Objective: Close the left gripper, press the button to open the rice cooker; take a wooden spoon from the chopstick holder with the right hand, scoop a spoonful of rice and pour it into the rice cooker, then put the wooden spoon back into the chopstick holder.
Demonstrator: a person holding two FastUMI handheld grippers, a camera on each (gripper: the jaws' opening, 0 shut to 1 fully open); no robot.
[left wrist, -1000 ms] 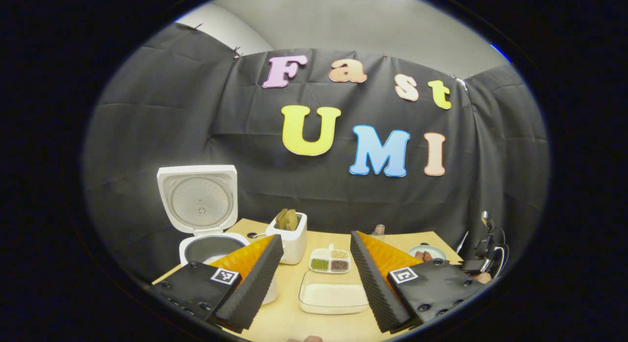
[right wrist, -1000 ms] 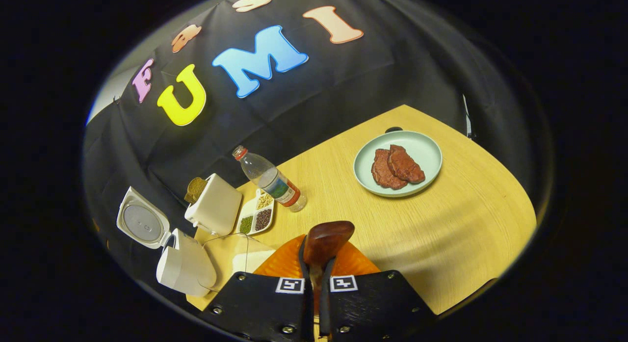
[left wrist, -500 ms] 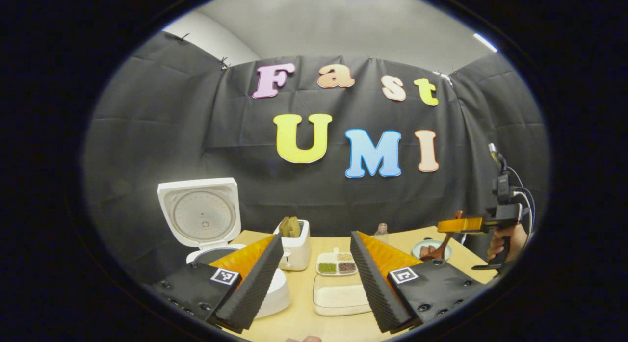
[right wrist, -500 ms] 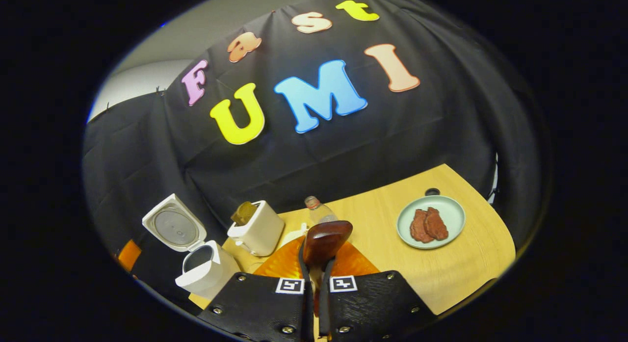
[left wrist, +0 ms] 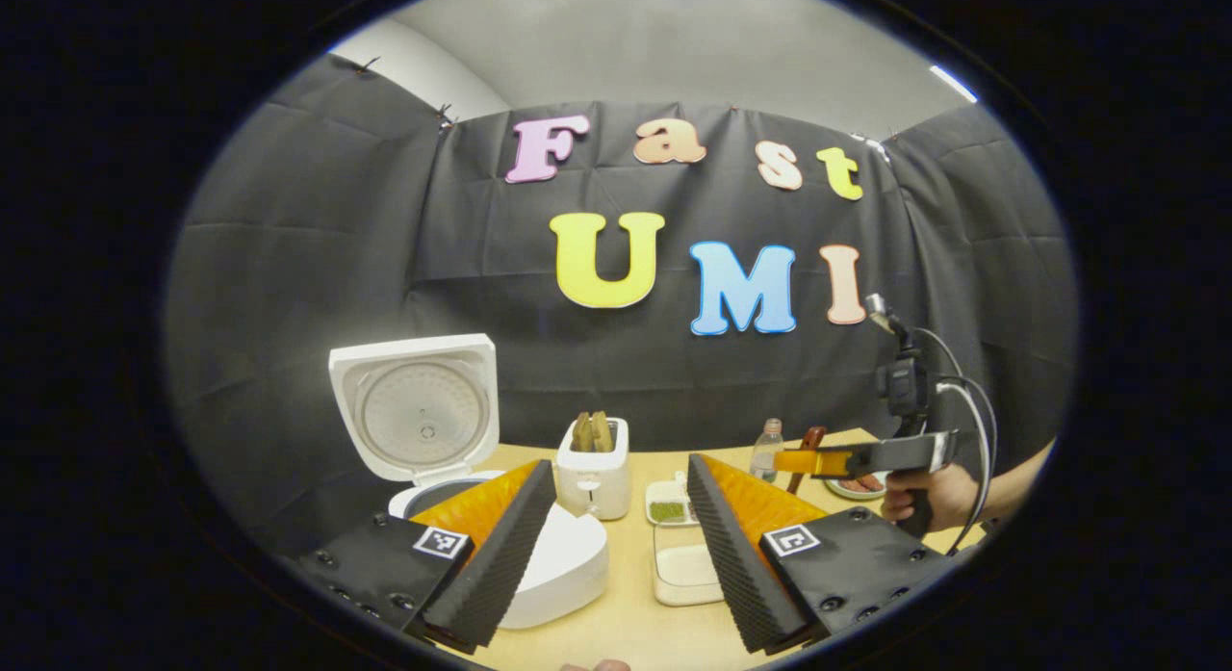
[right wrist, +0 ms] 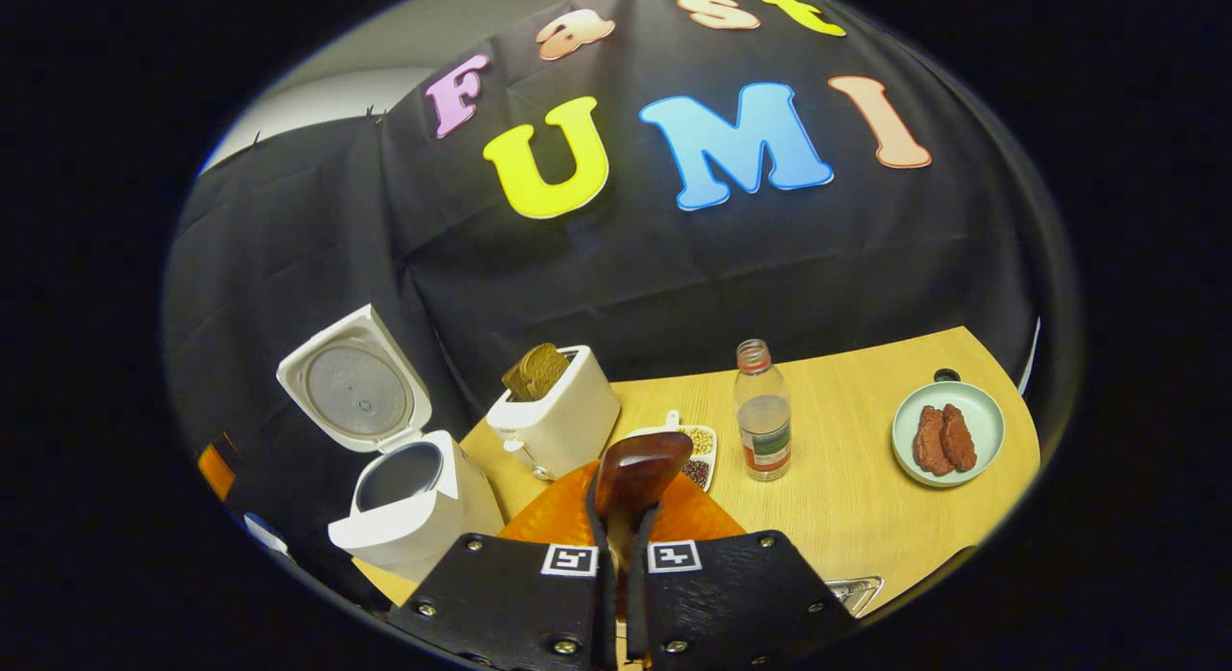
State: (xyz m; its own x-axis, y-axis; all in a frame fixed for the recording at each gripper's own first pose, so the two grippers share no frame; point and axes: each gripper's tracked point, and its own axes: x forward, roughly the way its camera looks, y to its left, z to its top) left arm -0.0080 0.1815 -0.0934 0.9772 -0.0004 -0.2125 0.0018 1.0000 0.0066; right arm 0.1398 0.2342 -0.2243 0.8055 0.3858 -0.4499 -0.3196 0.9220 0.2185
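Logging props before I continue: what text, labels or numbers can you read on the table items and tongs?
Bottle label: too blurred to read.
Square markers on left tongs and right tongs: coded patterns, no words.
Rice cooker, toaster: no text seen.

A white toaster (right wrist: 553, 423) with brown bread (right wrist: 535, 371) in its slot stands on the wooden table (right wrist: 866, 517) — just beside it lies a small divided dish (right wrist: 698, 451) of beans. A capped water bottle (right wrist: 764, 412) stands upright to the right of that dish, and a pale green plate (right wrist: 982, 423) with two reddish meat slices (right wrist: 940, 438) sits near the table's far right edge — well apart from the toaster.
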